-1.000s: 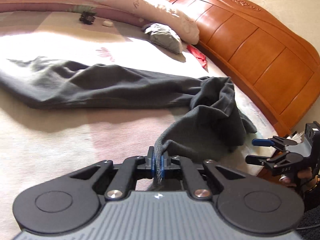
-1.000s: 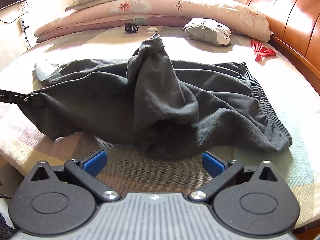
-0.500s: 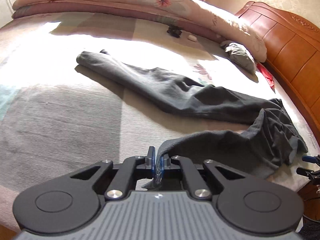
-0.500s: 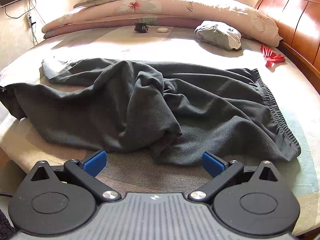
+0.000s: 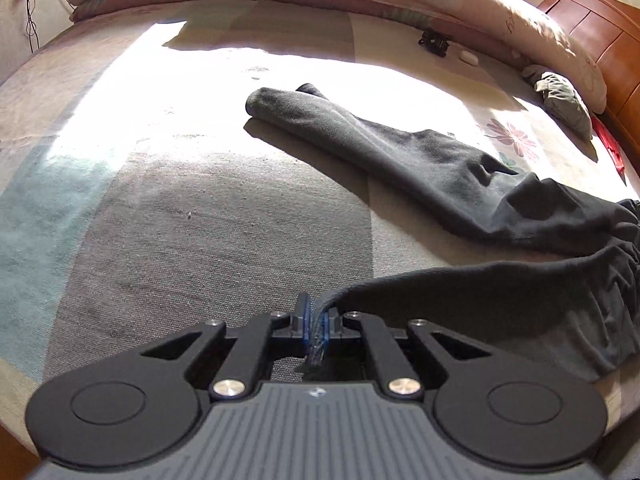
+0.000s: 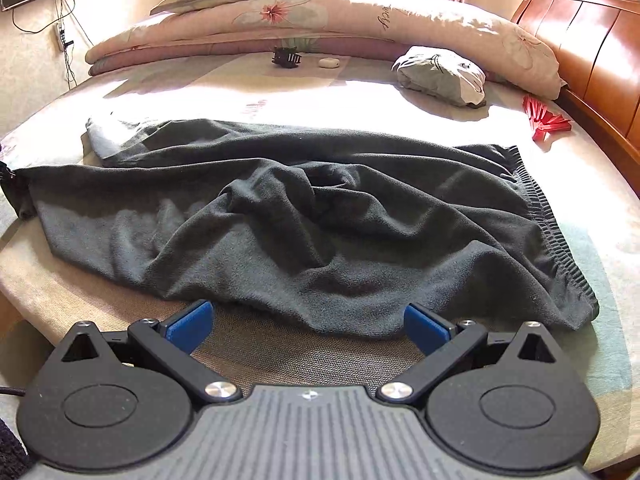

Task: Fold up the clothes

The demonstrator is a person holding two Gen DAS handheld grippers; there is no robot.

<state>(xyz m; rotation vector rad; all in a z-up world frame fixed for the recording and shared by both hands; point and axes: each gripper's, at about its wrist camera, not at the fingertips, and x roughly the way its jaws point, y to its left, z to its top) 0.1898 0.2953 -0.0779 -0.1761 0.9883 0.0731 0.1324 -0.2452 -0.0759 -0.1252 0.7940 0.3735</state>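
Dark trousers (image 6: 320, 216) are spread rumpled on bed (image 5: 180, 240); only the left wrist view shows left gripper (image 5: 317, 326) clamped on a hem. Right gripper (image 6: 308, 322) is seen released.

Left claw (image 5: 316, 322) pinched closed, pointing steeply down; right claw (image 6: 308, 322) spread wide.

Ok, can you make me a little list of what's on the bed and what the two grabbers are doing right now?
surface: bed with a patterned cover, sunlit
garment: dark grey trousers, spread out and rumpled, ribbed waistband toward the headboard side
left gripper: shut on the trousers' hem
right gripper: open, holding nothing, at the trousers' near edge
folded quilt: along the far side
grey bundle: beside the quilt
red fan: near the wooden headboard
black hair clip: far side
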